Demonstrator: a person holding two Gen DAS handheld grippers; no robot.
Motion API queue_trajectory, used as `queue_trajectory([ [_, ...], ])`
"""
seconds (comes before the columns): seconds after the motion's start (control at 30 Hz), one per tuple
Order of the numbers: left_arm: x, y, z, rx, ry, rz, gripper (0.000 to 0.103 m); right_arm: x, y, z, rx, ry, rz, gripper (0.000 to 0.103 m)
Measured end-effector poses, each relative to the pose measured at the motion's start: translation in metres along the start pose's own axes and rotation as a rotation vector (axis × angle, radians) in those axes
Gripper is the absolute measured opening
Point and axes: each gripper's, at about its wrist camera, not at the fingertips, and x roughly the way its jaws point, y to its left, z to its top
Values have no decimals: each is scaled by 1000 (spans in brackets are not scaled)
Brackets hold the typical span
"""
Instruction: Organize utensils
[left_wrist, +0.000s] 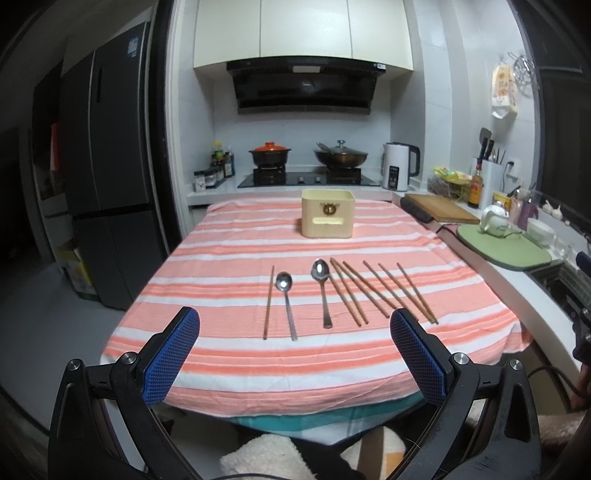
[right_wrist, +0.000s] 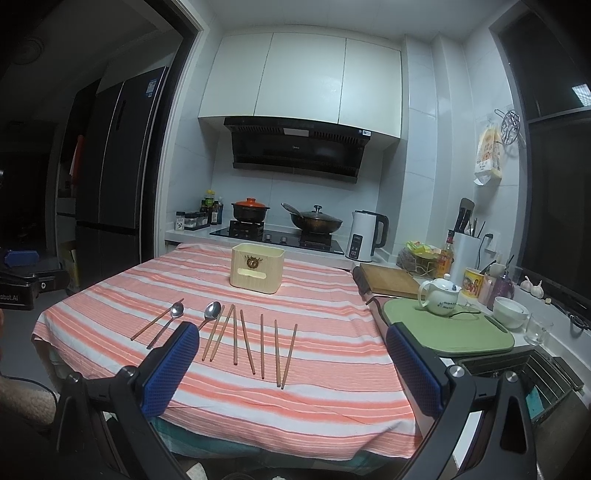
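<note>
Hovering short of the table, the left gripper (left_wrist: 294, 325) and right gripper (right_wrist: 291, 338) are held spread, empty; spoons (left_wrist: 284, 284) and chopsticks (left_wrist: 384, 291) are laid out, seemingly for the box (left_wrist: 328, 213) behind.

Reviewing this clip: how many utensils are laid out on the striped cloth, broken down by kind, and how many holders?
Wooden chopsticks: 8 (one lone stick at the far left, seven grouped to the right of the spoons)
Metal spoons: 2
Cream utensil holder: 1
Total: 11 items, 10 of them utensils, all lying loose on the cloth.
</note>
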Motion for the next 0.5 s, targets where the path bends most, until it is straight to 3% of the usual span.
queue_trajectory([
  [0.2,2,1,0,2,-16,45,103,2,-1,-1,0,6,-1,103],
  [0.33,12,10,-2,-34,13,2,103,8,-2,-3,2,22,1,103],
  [0.5,40,37,-7,-85,58,24,103,25,-7,-7,7,52,7,103],
])
